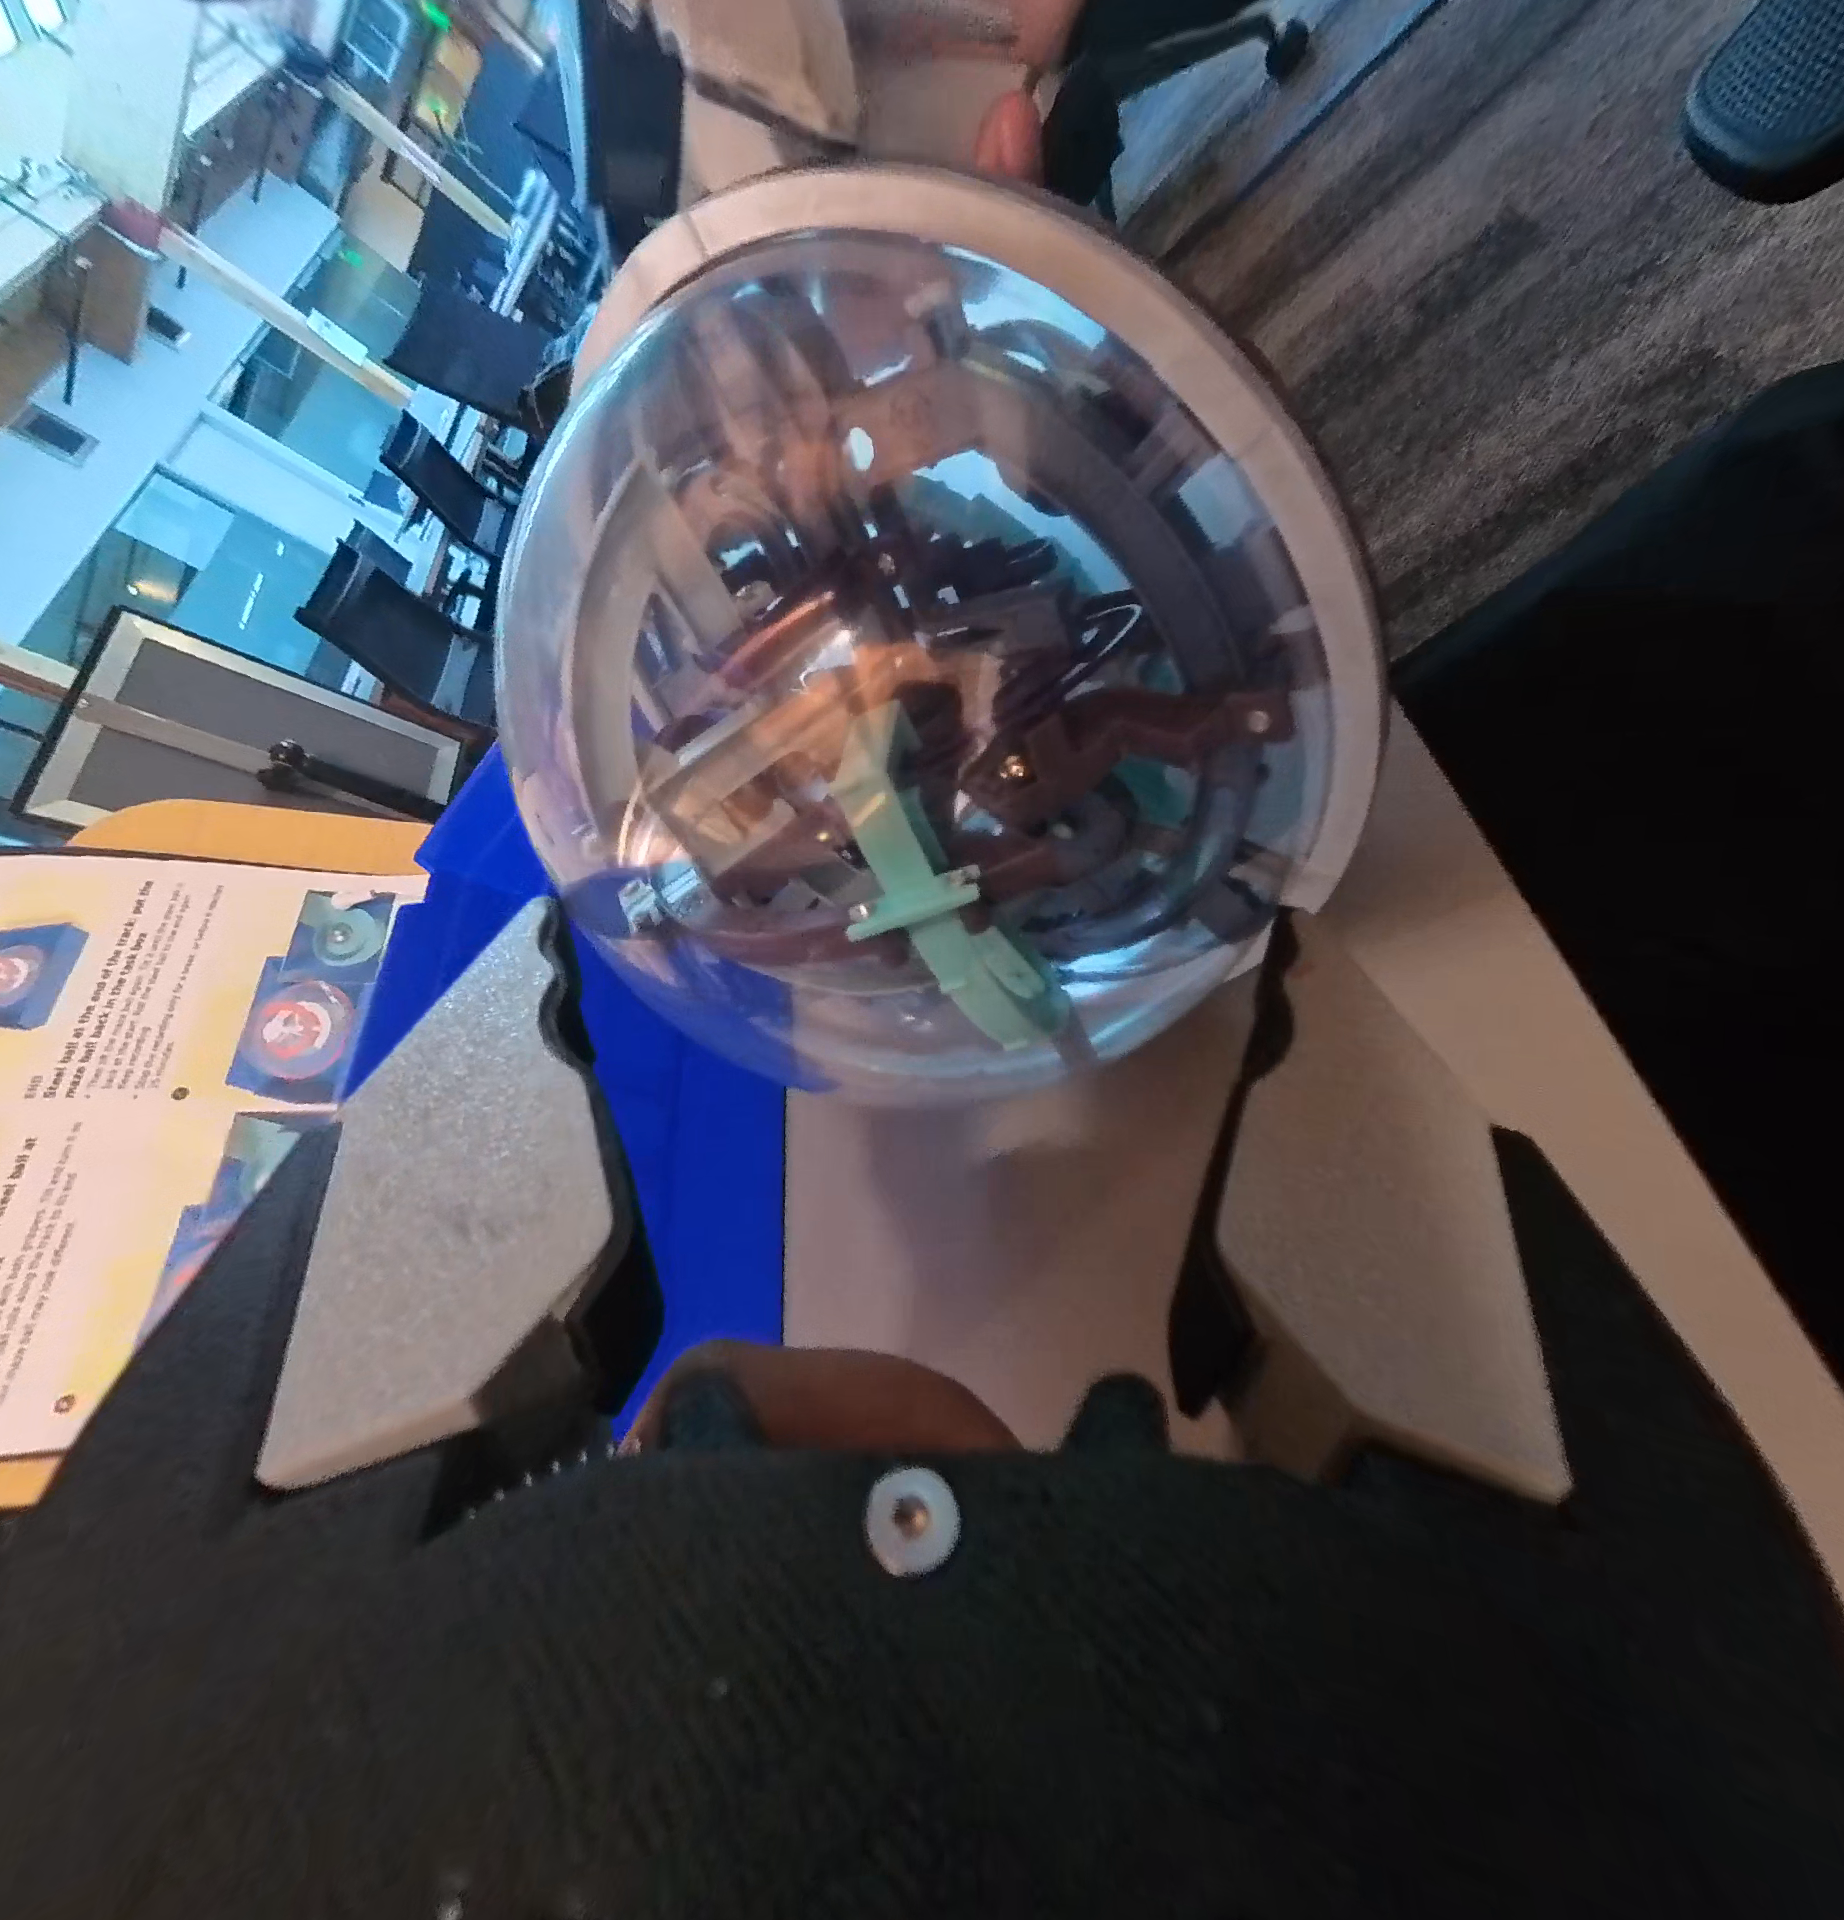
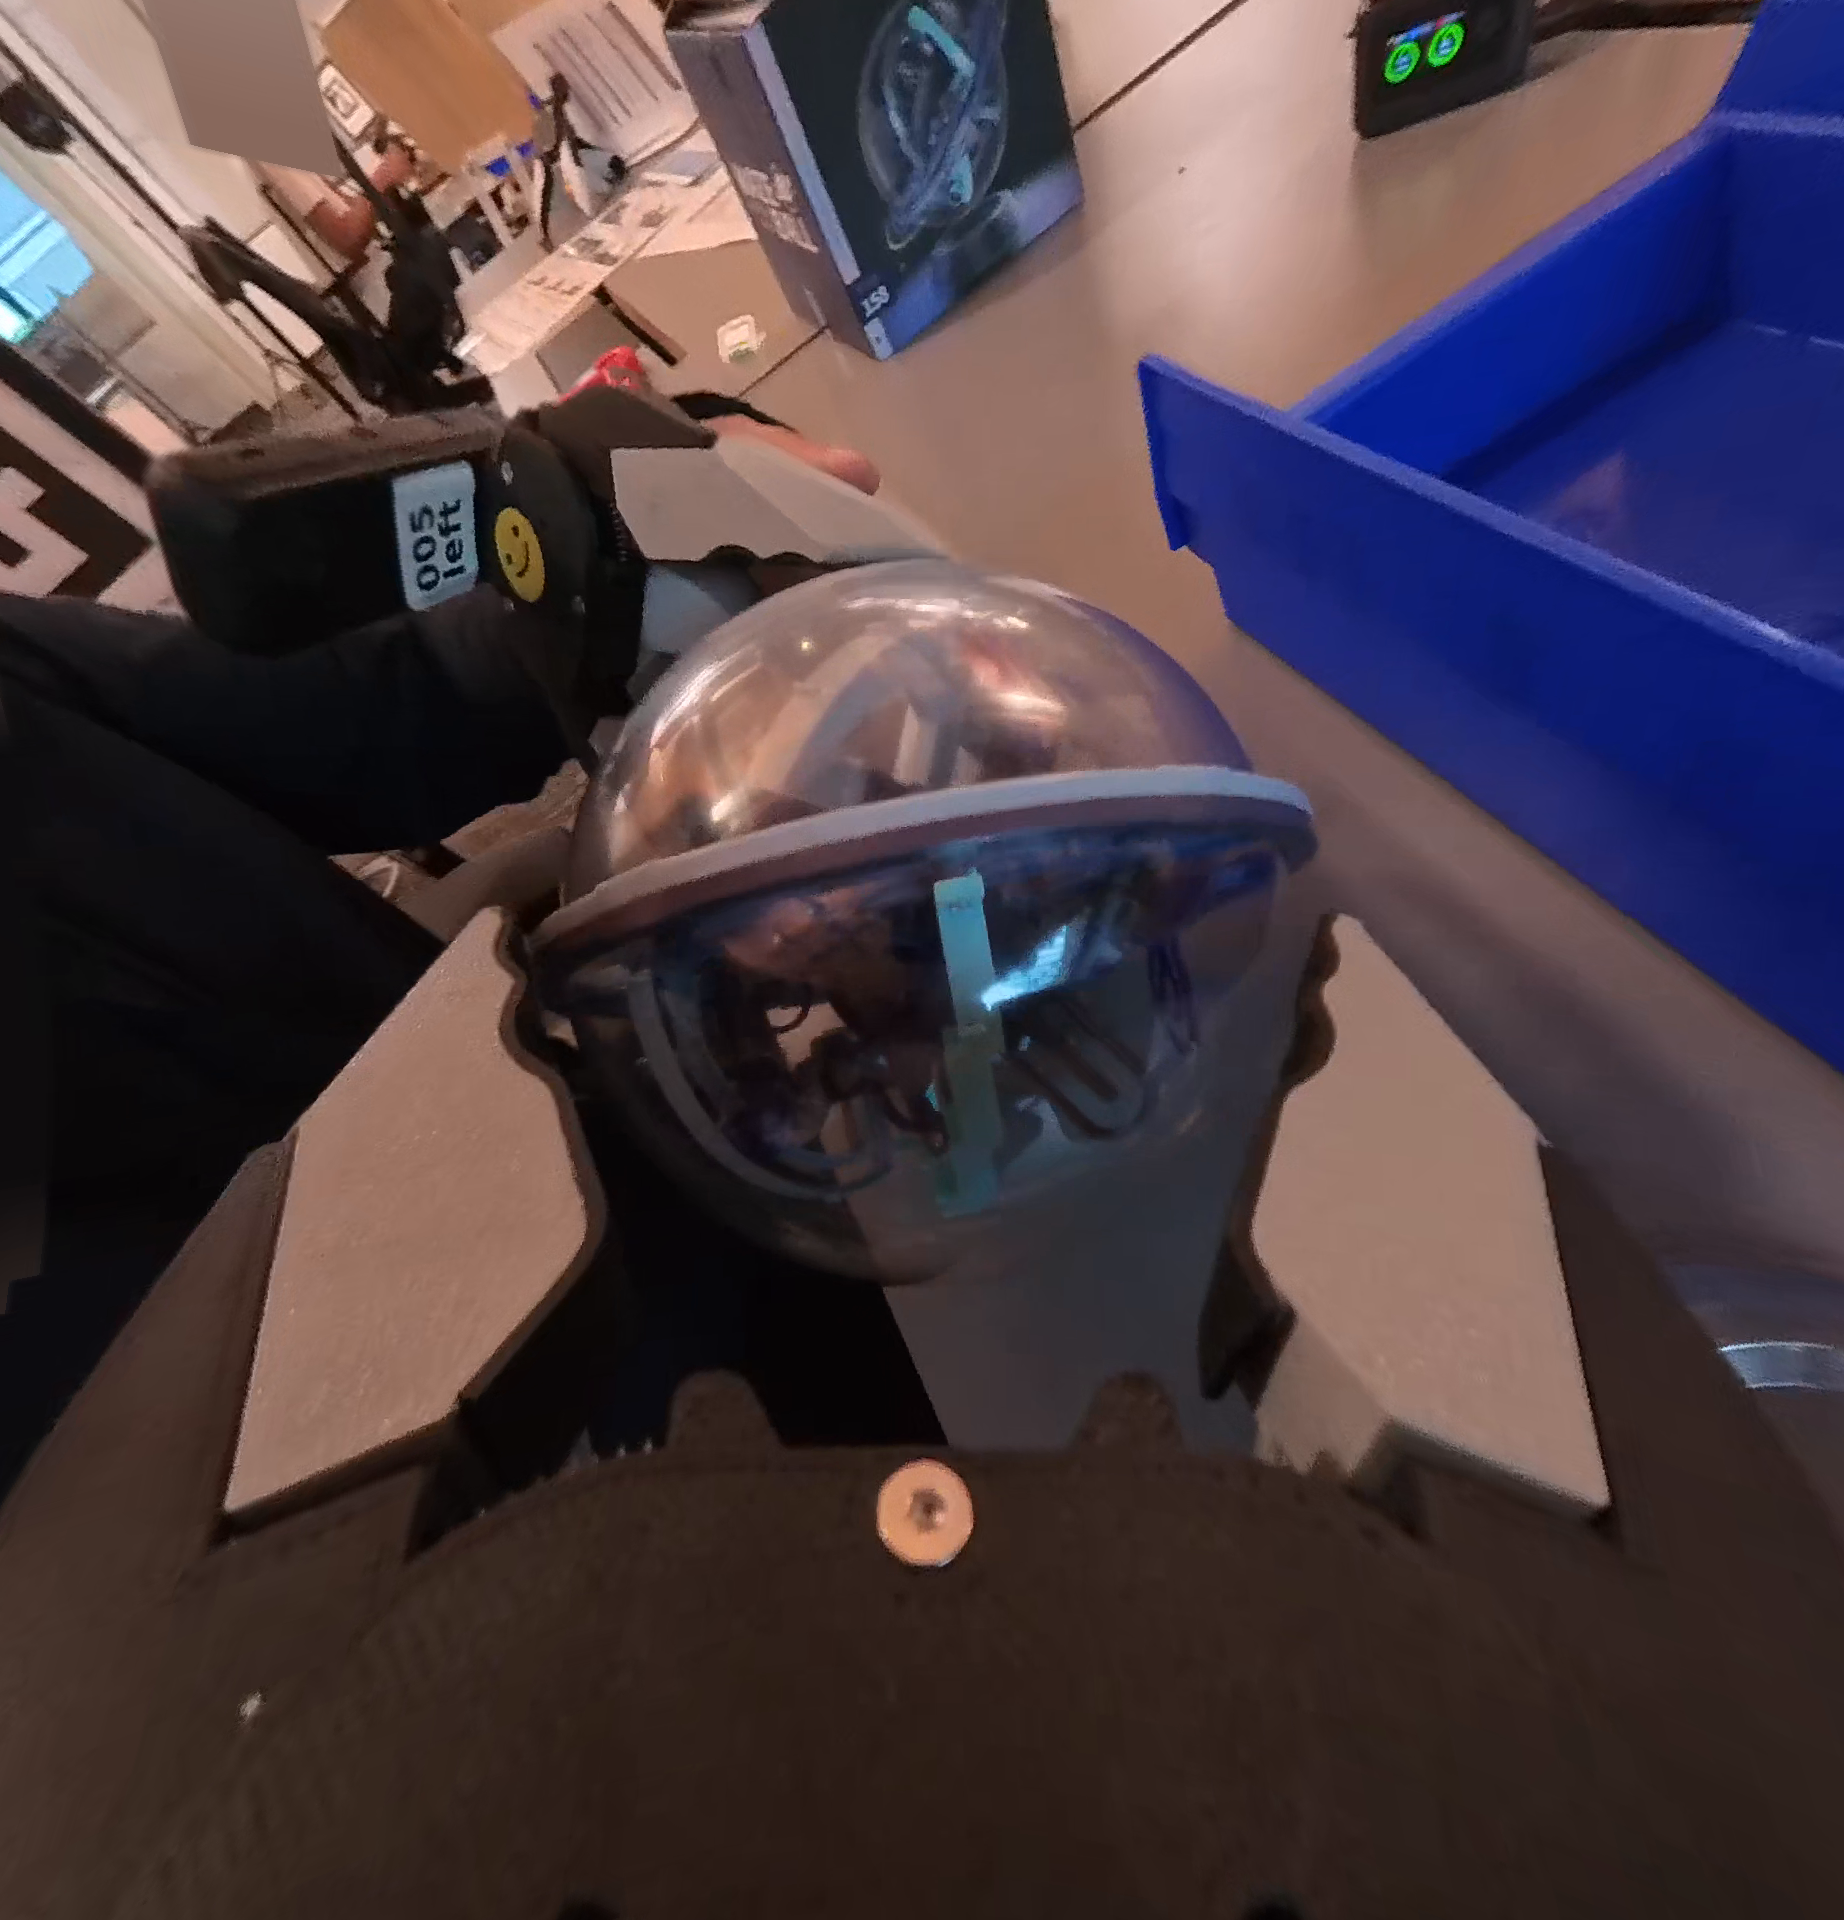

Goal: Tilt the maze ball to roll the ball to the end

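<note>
Left wrist view shows us the maze ball (image 1: 939, 665), a clear sphere with a white equator band, held up off the white table (image 1: 1437, 1039) between our two tools. Our left gripper (image 1: 913, 966) has its fingers (image 1: 461, 1122) spread around the lower part of the sphere; the far-side finger meets the band, but on the near side we cannot tell whether the pad touches the shell. Here the band runs as a ring behind the dome, so the ball's axis points roughly toward this camera. A mint-green track piece (image 1: 923, 914) inside slants down toward the lens.

From the right wrist view, our right gripper (image 2: 918, 997) is clamped on the maze ball (image 2: 928, 935), both pads pressed at the ends of the band (image 2: 897, 831). The band lies almost level, dipping a little to the left, so the axis stands nearly upright and leans slightly. A sphere has no long axis beyond that. The left gripper (image 2: 689, 561) reaches in from behind the upper dome. A blue bin (image 2: 1583, 499) sits just beside, to the right; a printed sheet (image 1: 118, 1091) lies by it, and a dark box (image 2: 897, 166) stands farther back.
</note>
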The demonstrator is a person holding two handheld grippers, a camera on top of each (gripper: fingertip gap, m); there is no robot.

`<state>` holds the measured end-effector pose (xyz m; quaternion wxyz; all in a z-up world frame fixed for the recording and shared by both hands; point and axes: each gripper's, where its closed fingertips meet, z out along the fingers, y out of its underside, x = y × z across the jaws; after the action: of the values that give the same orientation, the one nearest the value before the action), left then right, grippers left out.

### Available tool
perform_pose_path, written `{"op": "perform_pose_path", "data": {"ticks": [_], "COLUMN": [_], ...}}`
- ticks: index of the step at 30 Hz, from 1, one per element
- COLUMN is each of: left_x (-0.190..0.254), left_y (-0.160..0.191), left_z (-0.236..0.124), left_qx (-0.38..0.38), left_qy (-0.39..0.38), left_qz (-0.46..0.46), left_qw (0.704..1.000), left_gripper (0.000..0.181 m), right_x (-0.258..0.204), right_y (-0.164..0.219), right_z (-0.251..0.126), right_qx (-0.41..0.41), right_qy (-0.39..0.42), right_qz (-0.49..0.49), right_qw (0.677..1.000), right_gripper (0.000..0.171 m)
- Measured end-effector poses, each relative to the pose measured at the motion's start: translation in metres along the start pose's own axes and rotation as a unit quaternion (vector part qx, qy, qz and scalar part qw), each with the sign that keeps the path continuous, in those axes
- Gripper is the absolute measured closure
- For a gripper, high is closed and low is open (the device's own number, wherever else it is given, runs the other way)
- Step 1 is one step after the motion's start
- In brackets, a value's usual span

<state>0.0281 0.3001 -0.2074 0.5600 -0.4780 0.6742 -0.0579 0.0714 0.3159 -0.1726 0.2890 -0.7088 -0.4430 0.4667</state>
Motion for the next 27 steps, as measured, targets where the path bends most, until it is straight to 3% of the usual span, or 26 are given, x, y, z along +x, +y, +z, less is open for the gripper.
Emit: {"op": "perform_pose_path", "data": {"ticks": [8, 12, 13, 15, 17, 22, 27], "left_x": [0.001, 0.01, 0.013, 0.021, 0.042, 0.083, 0.082], "left_y": [0.009, 0.005, 0.004, 0.006, -0.003, -0.025, -0.058], "left_z": [-0.007, -0.03, -0.036, -0.043, -0.047, -0.027, -0.008], "left_qx": [-0.014, 0.004, 0.008, 0.008, 0.024, 0.029, 0.11], "left_qy": [0.001, 0.027, 0.04, 0.08, 0.155, 0.229, 0.289], "left_qz": [-0.024, -0.188, -0.278, -0.472, -0.575, -0.635, -0.735], "left_qw": [1.0, 0.982, 0.96, 0.878, 0.803, 0.737, 0.603], "left_gripper": [0.065, 0.068, 0.061, 0.078, 0.081, 0.081, 0.094], "right_x": [0.002, -0.002, -0.003, -0.003, -0.004, -0.004, -0.002], "right_y": [-0.004, 0.004, 0.007, 0.01, 0.01, 0.009, 0.013], "right_z": [0.005, 0.009, 0.01, 0.012, 0.013, 0.013, 0.009], "right_qx": [-0.005, -0.013, -0.016, -0.019, -0.017, -0.006, 0.005], "right_qy": [0.066, 0.061, 0.063, 0.07, 0.074, 0.075, 0.069], "right_qz": [-0.012, -0.001, 0.0, -0.003, -0.008, 0.0, 0.019], "right_qw": [0.998, 0.998, 0.998, 0.997, 0.997, 0.997, 0.997], "right_gripper": [0.028, 0.027, 0.025, 0.025, 0.025, 0.026, 0.027]}}
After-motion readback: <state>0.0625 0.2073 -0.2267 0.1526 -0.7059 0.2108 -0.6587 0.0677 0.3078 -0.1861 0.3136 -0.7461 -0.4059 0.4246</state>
